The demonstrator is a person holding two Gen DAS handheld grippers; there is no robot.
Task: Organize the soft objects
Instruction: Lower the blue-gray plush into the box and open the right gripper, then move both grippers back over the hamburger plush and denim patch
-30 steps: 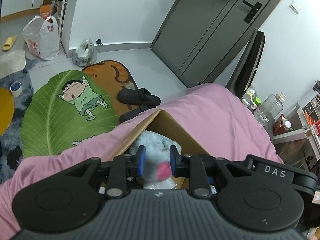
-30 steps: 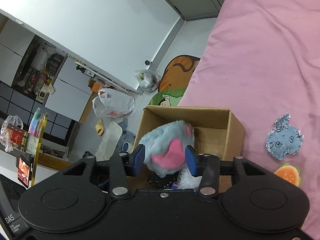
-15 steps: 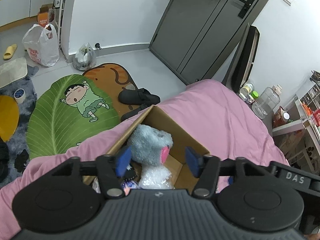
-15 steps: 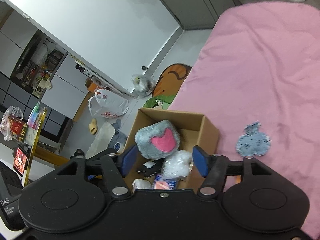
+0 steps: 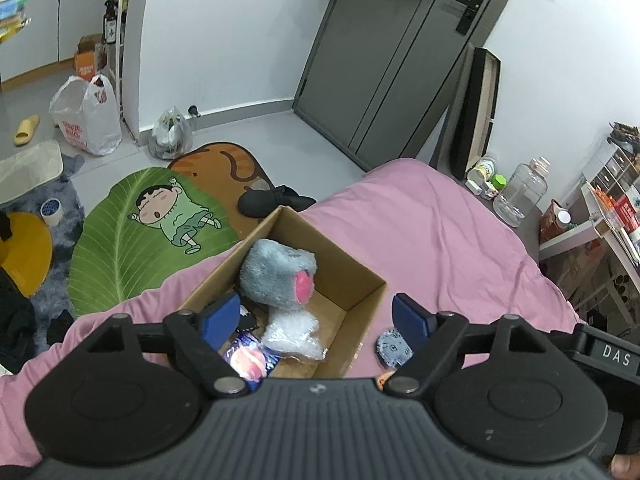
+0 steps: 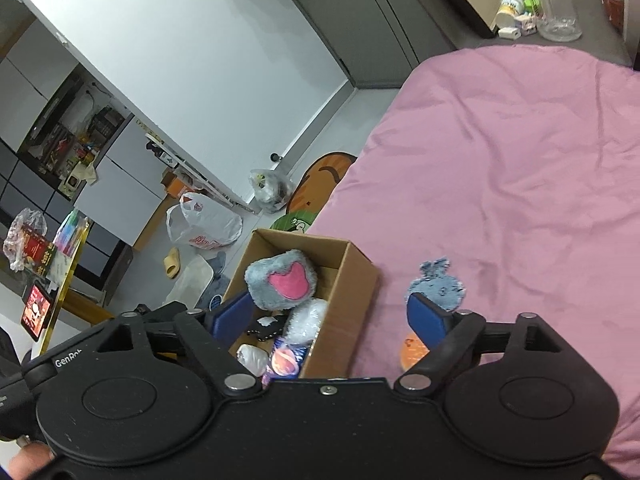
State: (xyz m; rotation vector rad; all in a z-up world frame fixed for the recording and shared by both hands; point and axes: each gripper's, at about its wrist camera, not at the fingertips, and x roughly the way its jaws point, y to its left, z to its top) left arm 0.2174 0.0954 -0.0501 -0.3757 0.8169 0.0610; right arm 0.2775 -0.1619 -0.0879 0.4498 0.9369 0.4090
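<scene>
A grey plush with a pink patch [image 5: 278, 278] [image 6: 282, 282] lies loose in the cardboard box [image 5: 356, 276] [image 6: 356, 292] on the pink bedspread, on top of a white fluffy toy [image 5: 294, 330] [image 6: 306, 318] and a blue-and-pink soft item [image 5: 248, 358] [image 6: 286, 360]. My left gripper [image 5: 318, 318] hangs above the box, its jaws opening, nothing between them. My right gripper [image 6: 332, 316] is also above the box, jaws opening and empty. A grey-blue flat plush [image 5: 392, 346] [image 6: 438, 286] and an orange soft toy [image 6: 412, 354] lie on the bed just right of the box.
The pink bed [image 5: 420, 232] [image 6: 520, 160] stretches right of the box. On the floor lie a green leaf rug [image 5: 132, 232], an orange mat [image 5: 224, 168], black slippers [image 5: 276, 202] and plastic bags [image 5: 86, 120]. A grey door [image 5: 384, 60] and a shelf with bottles [image 5: 520, 192] stand beyond.
Both grippers let go of the grey plush, opened wide and drew up and back. The plush dropped into the box.
</scene>
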